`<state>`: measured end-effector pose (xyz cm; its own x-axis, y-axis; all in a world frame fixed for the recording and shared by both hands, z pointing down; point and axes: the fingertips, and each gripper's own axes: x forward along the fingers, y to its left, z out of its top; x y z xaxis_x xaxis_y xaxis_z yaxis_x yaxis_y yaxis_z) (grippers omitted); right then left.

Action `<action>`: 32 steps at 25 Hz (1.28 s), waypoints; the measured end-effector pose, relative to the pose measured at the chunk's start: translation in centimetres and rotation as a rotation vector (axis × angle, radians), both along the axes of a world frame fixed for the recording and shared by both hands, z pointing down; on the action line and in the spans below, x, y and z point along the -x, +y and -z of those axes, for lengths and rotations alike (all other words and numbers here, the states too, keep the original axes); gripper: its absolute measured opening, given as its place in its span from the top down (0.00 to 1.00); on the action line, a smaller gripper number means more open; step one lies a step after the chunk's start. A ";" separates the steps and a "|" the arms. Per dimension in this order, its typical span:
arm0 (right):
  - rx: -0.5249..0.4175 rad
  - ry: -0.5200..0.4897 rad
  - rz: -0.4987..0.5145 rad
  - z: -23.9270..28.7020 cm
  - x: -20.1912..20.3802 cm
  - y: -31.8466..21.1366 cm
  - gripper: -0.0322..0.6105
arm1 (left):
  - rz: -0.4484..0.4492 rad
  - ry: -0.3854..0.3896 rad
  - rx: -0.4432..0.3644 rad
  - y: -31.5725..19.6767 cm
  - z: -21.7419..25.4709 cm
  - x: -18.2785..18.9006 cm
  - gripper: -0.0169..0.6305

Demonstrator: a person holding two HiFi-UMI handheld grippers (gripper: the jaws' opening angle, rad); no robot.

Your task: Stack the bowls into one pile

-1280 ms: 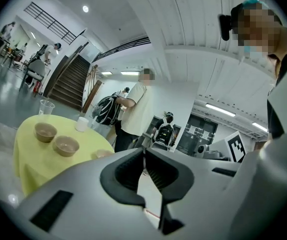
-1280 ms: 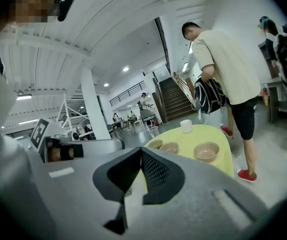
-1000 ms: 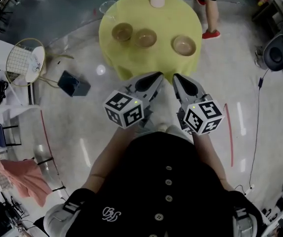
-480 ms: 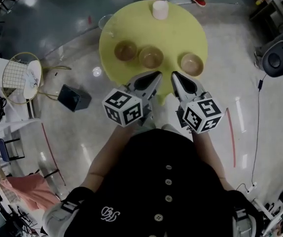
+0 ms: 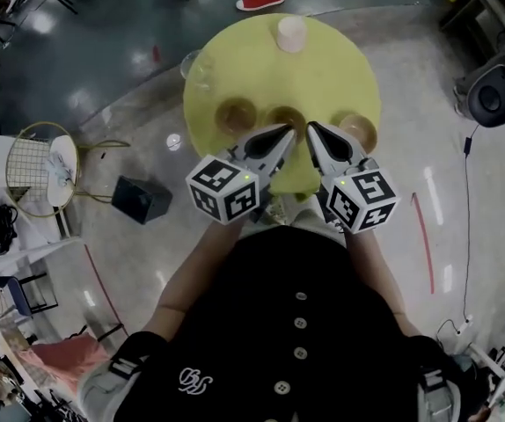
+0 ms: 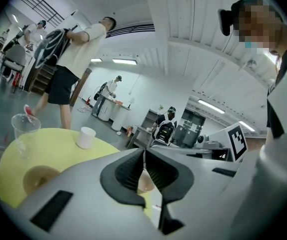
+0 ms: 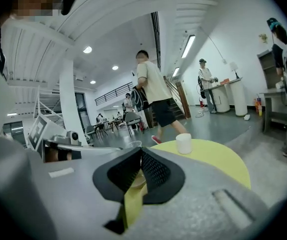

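Left gripper (image 5: 283, 134) and right gripper (image 5: 312, 129) both pinched shut, empty. On the table (image 5: 323, 69), from my tips: bowl (image 5: 236, 115) at 11 o'clock, bowl (image 5: 284, 116) at 12, bowl (image 5: 359, 130) at 1. They look light, rigid, probably slick, so I'd pinch a rim.

Tan-brown ware on a yellow-green table (image 5: 332, 73).
The left bowl (image 5: 236, 115), middle bowl (image 5: 284, 116) and right bowl (image 5: 363, 128) are tan-brown; the far cup (image 5: 291, 33) is white; the grey left gripper (image 5: 289, 131) and right gripper (image 5: 310, 127) bear black-and-white square markers.
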<state>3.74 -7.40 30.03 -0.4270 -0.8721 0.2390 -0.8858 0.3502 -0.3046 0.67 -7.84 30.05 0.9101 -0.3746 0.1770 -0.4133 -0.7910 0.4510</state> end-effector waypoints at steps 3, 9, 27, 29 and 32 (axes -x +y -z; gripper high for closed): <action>0.014 0.007 -0.011 -0.6 0.3 -0.6 0.94 | -0.008 -0.011 0.018 -0.7 -0.9 0.4 0.94; 0.062 0.023 0.002 -2.3 0.7 -1.2 0.94 | 0.020 -0.046 0.068 -1.7 -3.0 0.9 0.94; 0.170 0.028 0.117 -4.5 -1.2 -2.7 0.94 | 0.237 -0.078 0.198 -3.3 -5.9 2.1 0.94; 0.189 0.018 0.126 -5.0 -1.3 -2.7 0.94 | 0.260 -0.085 0.214 -3.3 -6.4 2.4 0.94; 0.213 0.009 0.137 -5.8 -1.3 -2.7 0.94 | 0.289 -0.097 0.241 -3.2 -7.4 2.8 0.94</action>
<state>5.09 -10.06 35.87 -0.5346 -0.7356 0.4161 -0.8376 0.3958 -0.3764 -2.12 -11.01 37.41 0.7481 -0.5504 0.3708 -0.6532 -0.5121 0.5578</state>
